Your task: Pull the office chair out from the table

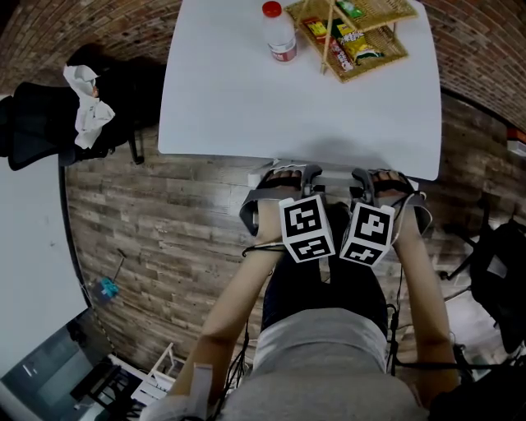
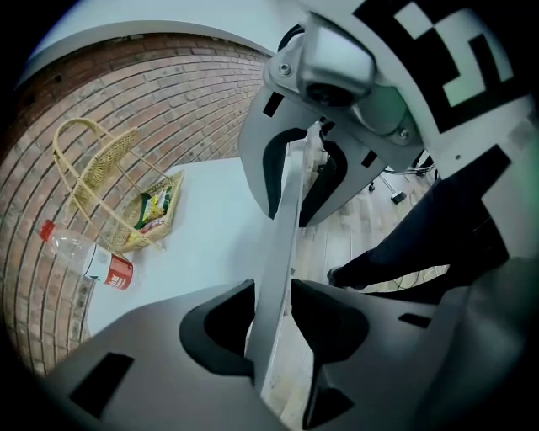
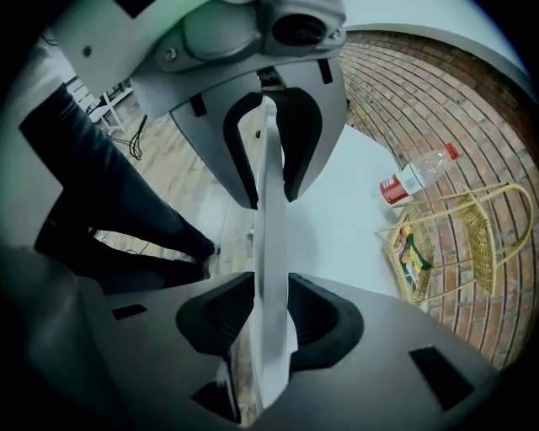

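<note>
The left gripper (image 1: 289, 174) and right gripper (image 1: 385, 177) are held over the near edge of the table (image 1: 222, 99) at mid-frame, fingers spread astride it without pinching, apparently a resting pose. The office chair (image 1: 37, 123) is noted upper left, beside the table, untouched.

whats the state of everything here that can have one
left gripper: open, astride the table edge
right gripper: open, astride the table edge
bottle: upright, cap on
basket: upright, snacks inside
chair: beside the table, white cloth on it
</note>
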A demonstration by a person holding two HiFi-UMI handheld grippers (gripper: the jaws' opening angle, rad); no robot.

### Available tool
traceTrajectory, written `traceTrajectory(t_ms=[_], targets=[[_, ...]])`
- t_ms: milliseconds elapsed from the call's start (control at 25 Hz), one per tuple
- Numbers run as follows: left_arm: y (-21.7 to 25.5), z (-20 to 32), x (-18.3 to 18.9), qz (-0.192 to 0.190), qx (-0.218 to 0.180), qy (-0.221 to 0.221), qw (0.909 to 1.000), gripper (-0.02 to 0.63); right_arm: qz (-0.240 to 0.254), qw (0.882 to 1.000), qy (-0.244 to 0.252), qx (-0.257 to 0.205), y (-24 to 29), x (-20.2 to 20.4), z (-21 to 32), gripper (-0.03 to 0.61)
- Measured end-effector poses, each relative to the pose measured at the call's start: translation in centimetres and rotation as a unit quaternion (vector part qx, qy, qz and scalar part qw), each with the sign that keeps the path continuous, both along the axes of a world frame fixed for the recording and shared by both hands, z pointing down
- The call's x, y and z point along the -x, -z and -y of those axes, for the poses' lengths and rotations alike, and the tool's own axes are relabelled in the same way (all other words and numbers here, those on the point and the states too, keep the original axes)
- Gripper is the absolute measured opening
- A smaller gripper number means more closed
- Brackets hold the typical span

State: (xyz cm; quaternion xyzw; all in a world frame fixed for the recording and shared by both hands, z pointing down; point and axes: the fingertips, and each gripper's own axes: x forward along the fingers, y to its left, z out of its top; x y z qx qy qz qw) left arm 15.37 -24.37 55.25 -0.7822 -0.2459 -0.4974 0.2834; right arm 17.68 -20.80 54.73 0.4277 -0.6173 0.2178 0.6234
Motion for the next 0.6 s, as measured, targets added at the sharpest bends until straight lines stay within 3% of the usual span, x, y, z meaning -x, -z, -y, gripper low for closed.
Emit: traceTrajectory(t_ms=[280, 480, 600], targets=[[-0.4, 0.2, 0.0, 0.004, -0.002, -0.009, 0.9999, 0.141, -0.003, 1.0, 0.0, 0.014, -1.0, -0.3, -0.4, 0.132], [-0.6, 0.1, 0.1, -0.005, -0.03, -0.053, 0.9981, 0.106, -0.006, 1.0, 0.005, 0.006, -1.4, -0.3, -0.3, 0.105], [-0.5, 0.1, 0.2, -0.002, -0.03, -0.055, 0.9981, 0.101, -0.003, 1.0, 0.001, 0.002, -1.3, -0.2, -0.3, 0.101]])
